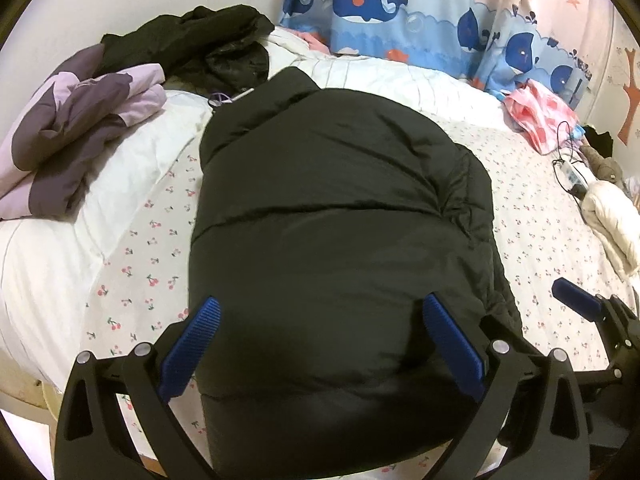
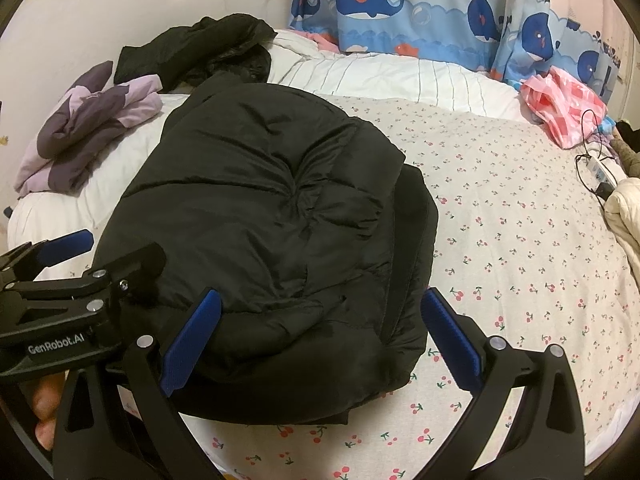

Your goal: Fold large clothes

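Observation:
A black puffer jacket (image 1: 332, 208) (image 2: 272, 220) lies folded into a thick bundle on the cherry-print bed sheet (image 1: 136, 264) (image 2: 520, 248). My left gripper (image 1: 320, 320) stands open just above the bundle's near end, its blue pads (image 1: 196, 344) spread wide with nothing pinched. My right gripper (image 2: 322, 316) is open too, hovering over the jacket's near right corner; one pad (image 2: 448, 336) is over the sheet beside the jacket's edge. The right gripper (image 1: 580, 304) shows at the right edge of the left wrist view; the left gripper (image 2: 64, 252) shows at the left of the right wrist view.
A purple and lilac garment (image 1: 76, 140) (image 2: 88, 120) and a black garment (image 1: 192, 48) (image 2: 200, 48) lie on the white duvet (image 1: 132, 168) at the far left. A pink checked bag (image 1: 540, 116) (image 2: 568, 108), a power strip with cable (image 1: 572, 176) (image 2: 600, 172) and cream cloth (image 1: 612, 220) sit at the right. Whale curtain (image 1: 400, 12) behind.

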`<state>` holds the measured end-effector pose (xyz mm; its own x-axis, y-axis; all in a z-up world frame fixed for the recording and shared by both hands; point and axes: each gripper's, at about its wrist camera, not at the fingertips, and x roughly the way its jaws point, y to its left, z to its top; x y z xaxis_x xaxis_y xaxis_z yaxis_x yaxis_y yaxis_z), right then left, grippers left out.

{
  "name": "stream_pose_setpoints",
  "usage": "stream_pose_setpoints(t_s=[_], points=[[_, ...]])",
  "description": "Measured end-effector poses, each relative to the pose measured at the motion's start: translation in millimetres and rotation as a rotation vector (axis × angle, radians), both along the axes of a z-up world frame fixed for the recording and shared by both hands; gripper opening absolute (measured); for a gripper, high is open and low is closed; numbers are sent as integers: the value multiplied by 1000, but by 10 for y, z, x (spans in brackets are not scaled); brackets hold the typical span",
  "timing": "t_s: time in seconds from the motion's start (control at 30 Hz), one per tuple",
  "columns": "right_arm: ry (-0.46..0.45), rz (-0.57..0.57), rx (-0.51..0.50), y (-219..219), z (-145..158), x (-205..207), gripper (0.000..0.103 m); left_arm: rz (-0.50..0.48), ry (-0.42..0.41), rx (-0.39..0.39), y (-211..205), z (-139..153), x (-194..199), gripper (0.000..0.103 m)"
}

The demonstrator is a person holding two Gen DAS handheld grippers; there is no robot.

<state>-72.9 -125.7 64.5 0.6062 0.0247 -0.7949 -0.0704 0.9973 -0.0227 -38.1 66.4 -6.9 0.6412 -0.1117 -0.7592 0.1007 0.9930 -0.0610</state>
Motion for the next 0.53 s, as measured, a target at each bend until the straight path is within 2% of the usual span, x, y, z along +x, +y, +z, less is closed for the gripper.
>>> stream_pose_setpoints(t_s=[0.1,0.27,0.53], points=[[-7,1,-2,-14,31,3,97,-6,-23,-42,55,42,-15,97],[-28,-8,6,-67,110,-9,97,0,-38,-20,40,64,-4,97],[-41,-16,-1,-114,188,-42,97,22,-10,-28,45,37,43,97]])
